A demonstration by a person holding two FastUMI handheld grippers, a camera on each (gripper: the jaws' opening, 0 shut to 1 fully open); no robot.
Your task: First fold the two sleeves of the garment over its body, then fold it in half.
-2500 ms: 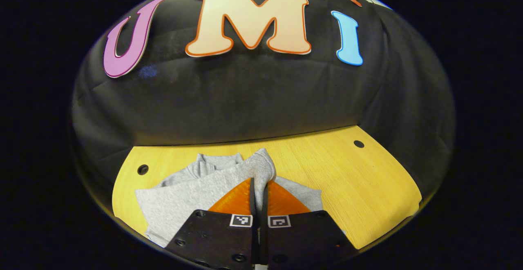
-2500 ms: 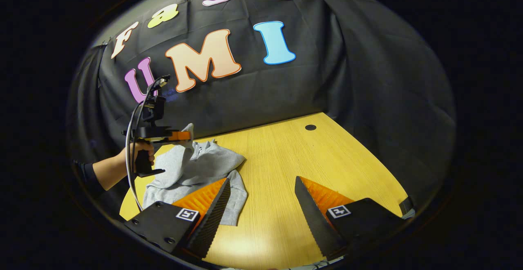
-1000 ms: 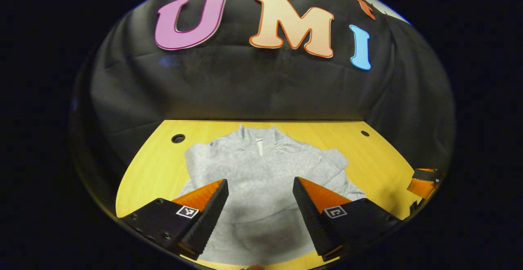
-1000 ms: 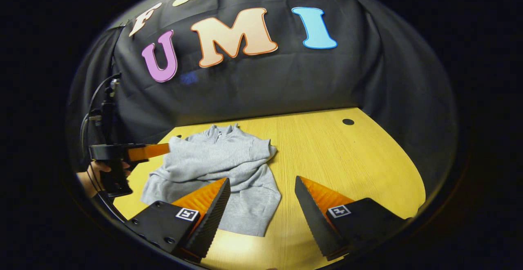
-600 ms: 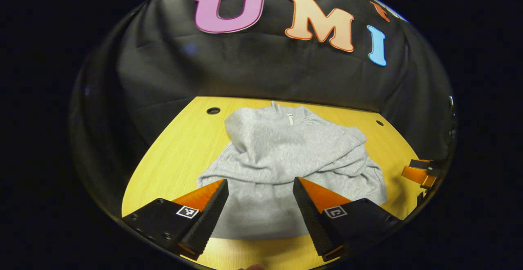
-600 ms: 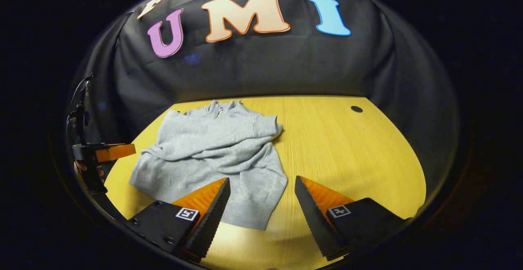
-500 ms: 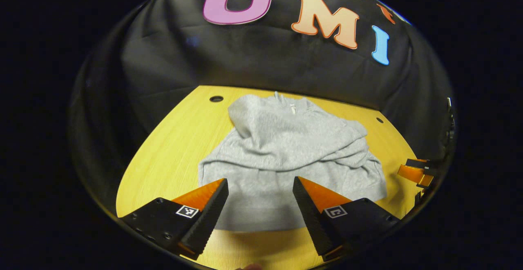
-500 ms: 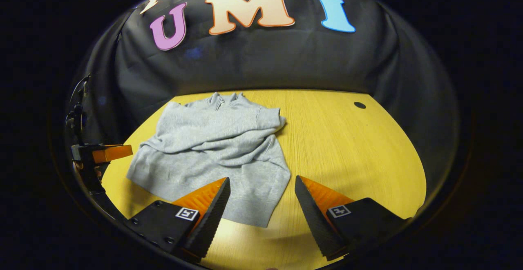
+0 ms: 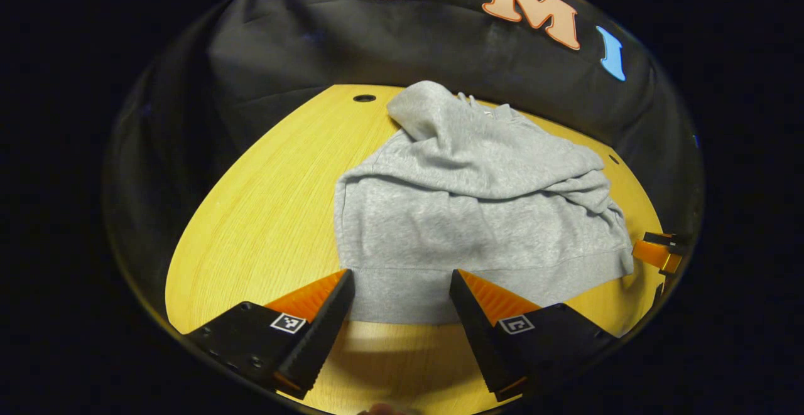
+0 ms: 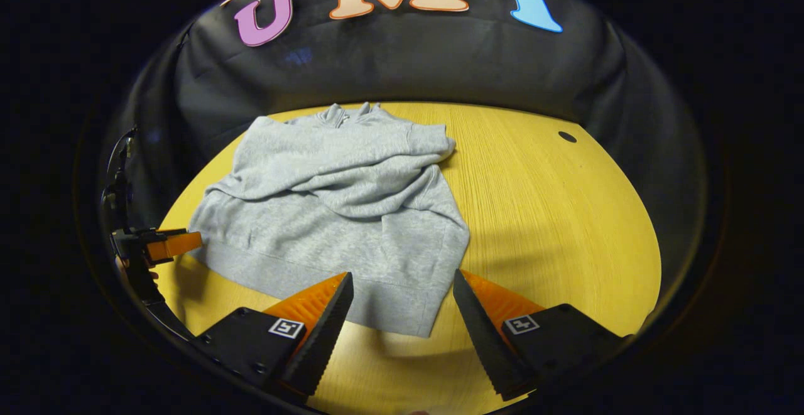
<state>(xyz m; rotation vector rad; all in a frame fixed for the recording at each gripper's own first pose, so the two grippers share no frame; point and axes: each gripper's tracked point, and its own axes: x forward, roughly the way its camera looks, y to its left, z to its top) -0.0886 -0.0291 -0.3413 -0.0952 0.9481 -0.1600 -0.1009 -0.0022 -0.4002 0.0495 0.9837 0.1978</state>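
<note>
Dropping toward the near hem now, both tongs hang spread and empty: left tongs [image 9: 399, 314], right tongs [image 10: 402, 317]. The left one has let go of the sleeve it carried, so both sleeves lie across the soft grey sweatshirt [image 9: 477, 214] and the halving fold comes next, I'd say. It rests flat on the yellow wooden counter [image 10: 553, 214], black cloth walling the booth behind.
</note>
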